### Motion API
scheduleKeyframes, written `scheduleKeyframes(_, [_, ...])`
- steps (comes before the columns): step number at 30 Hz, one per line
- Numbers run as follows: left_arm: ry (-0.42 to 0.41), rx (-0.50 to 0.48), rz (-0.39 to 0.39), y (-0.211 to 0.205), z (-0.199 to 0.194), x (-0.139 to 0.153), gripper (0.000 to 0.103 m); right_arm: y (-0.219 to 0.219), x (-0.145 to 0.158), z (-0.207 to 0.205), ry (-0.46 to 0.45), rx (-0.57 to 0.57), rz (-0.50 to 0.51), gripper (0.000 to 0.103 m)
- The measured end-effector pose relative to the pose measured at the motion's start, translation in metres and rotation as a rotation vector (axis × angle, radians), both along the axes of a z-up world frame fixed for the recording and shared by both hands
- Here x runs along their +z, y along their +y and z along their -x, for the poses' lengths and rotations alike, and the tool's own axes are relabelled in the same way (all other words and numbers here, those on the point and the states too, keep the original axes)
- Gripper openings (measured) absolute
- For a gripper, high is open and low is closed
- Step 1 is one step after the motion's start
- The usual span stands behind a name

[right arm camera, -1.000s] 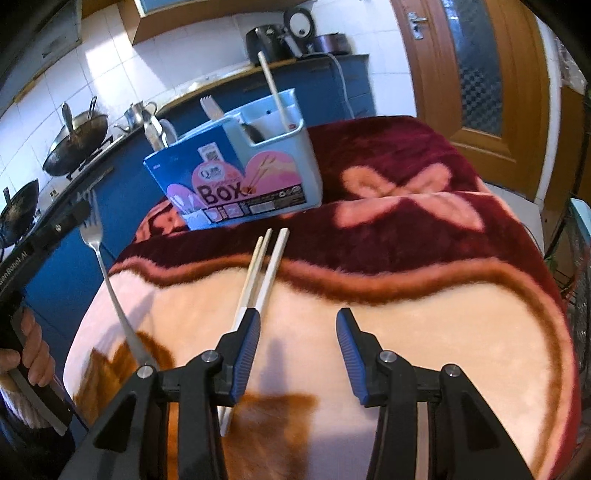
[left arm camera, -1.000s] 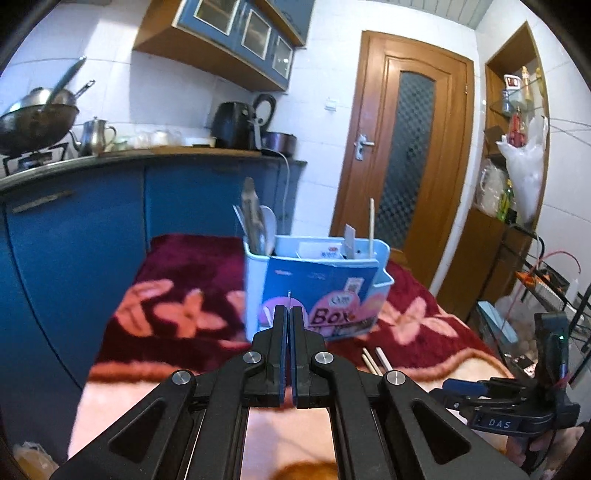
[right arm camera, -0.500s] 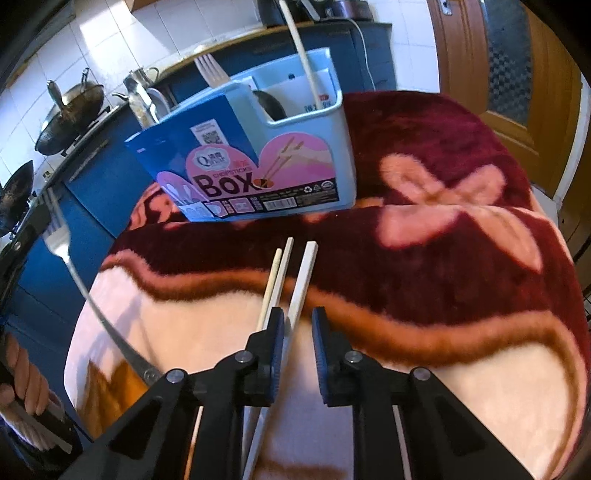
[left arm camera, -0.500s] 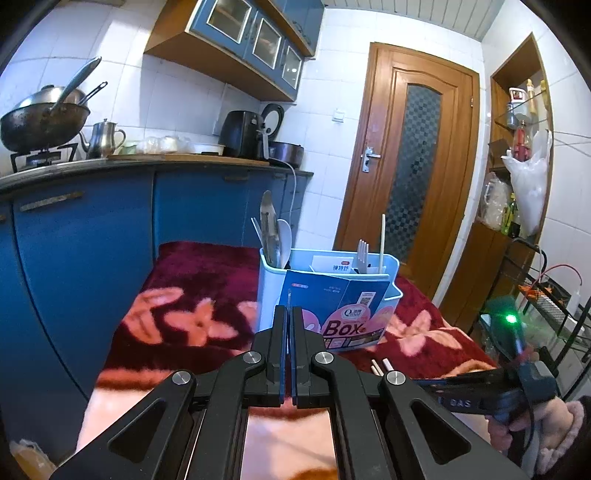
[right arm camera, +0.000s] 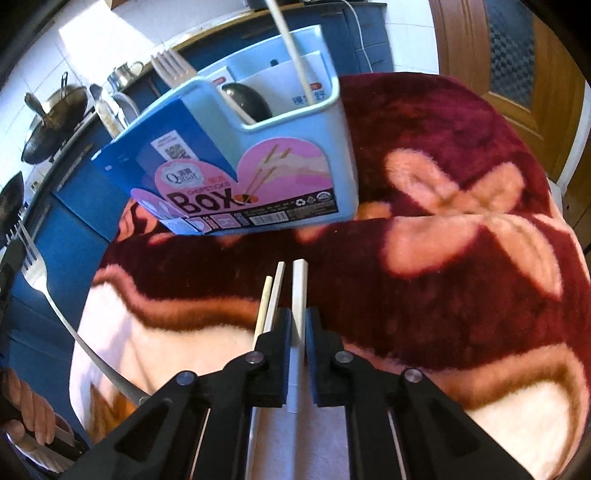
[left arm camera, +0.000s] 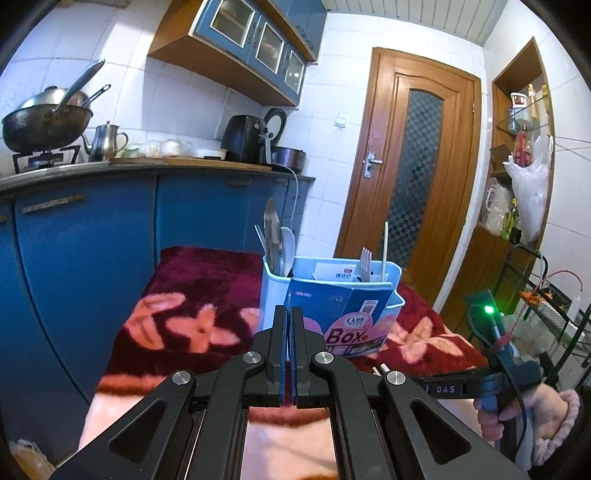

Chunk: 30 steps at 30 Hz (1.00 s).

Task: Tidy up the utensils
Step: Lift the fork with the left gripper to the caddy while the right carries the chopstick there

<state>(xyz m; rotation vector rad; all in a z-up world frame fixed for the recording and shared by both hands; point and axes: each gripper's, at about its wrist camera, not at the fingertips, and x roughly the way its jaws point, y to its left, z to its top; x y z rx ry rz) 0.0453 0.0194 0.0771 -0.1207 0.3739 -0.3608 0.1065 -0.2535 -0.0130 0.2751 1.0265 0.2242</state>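
right gripper [right arm camera: 295, 325]: clamped on white chopstick [right arm camera: 298, 295], just before utensil box [right arm camera: 295, 147]
left gripper [left arm camera: 287, 325]: pinching fork [right arm camera: 35, 258]

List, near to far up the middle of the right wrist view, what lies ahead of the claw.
right claw, closing on the white chopstick → dark red blanket → blue utensil box → blue cabinets.
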Motion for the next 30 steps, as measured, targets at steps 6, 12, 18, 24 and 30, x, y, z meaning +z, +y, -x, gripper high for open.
scheduleKeyframes(6, [-0.054, 0.027, -0.005, 0.003, 0.003, 0.017, 0.001, -0.012, 0.016, 0.027, -0.133, -0.042, -0.078, 0.009])
scheduleKeyframes(12, [-0.11, 0.077, -0.014, 0.005, -0.001, 0.04, 0.001, -0.015, 0.048, 0.066, -0.344, -0.083, -0.07, 0.009])
scheduleKeyframes(18, [-0.189, 0.129, -0.023, 0.007, -0.007, 0.067, 0.001, -0.018, 0.065, 0.094, -0.49, -0.14, -0.056, 0.009])
scheduleKeyframes(24, [-0.258, 0.196, -0.058, 0.004, -0.018, 0.086, 0.001, -0.028, 0.071, 0.107, -0.559, -0.183, -0.08, 0.009])
scheduleKeyframes(30, [-0.306, 0.261, -0.07, 0.006, -0.036, 0.105, 0.001, -0.031, 0.07, 0.11, -0.584, -0.189, -0.076, 0.009])
